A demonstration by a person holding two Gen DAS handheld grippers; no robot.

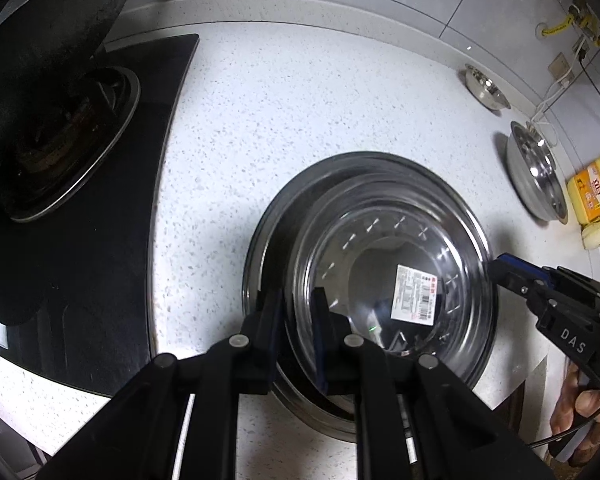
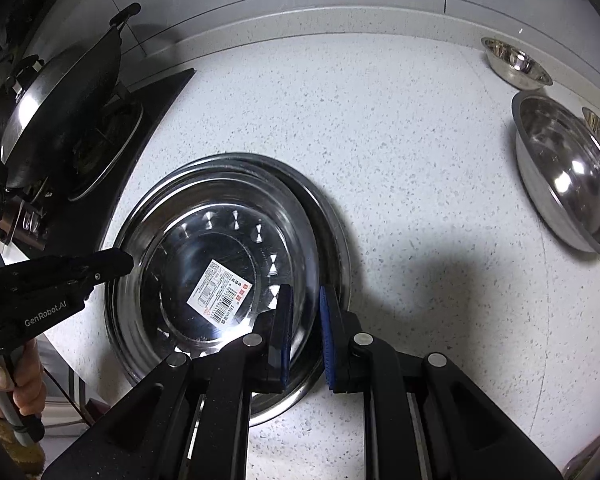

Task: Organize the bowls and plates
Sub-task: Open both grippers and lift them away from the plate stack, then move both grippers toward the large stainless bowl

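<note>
Steel plate (image 2: 220, 264) flat, mouth upward

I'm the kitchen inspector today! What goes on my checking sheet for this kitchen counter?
Surface: white speckled counter, looks clean.
Job's things: labelled top plate on a steel plate stack; big bowl and small bowl far right.
Clutter: yellow bottle.
Grippers: left tool and right tool closed on opposite rims of the top plate.
Cables: white cable by the wall.
Surroundings: black stove with wok, on the left.
</note>
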